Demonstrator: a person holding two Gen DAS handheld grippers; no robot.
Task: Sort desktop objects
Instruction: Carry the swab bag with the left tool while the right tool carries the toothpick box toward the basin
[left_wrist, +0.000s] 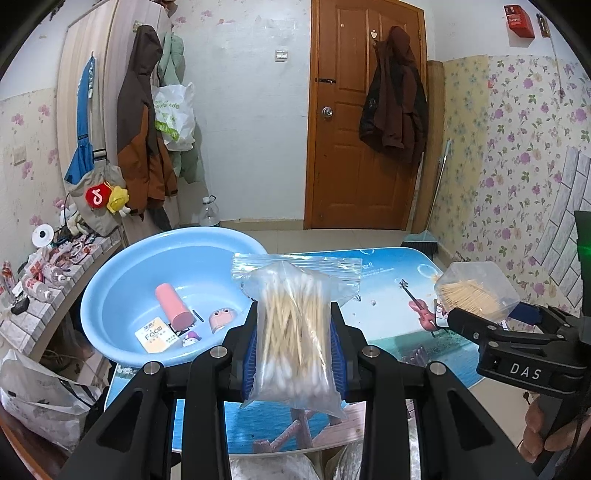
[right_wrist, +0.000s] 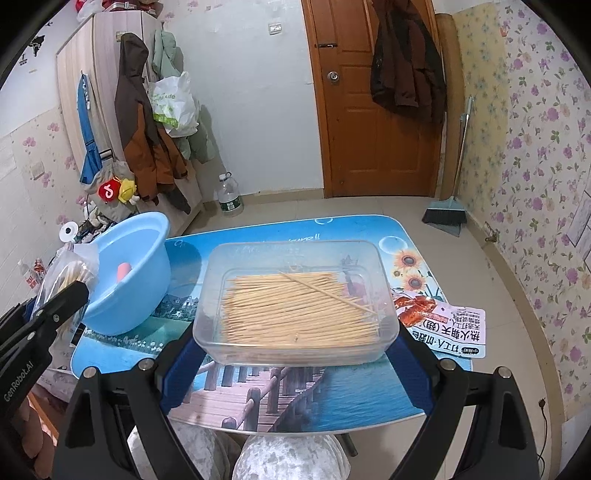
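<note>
Clearly both loads hang above the tabletop: the left hand-held gripper pinches a cotton-swab bag near the basin, the right hand-held gripper clamps an open toothpick box. Tilting it could spill toothpicks; the slick bag may slip.

A brown wooden door is set in a pale wall, a dark jacket is hung on it, flowered wallpaper is seen at right, and the floor is tiled in beige
</note>
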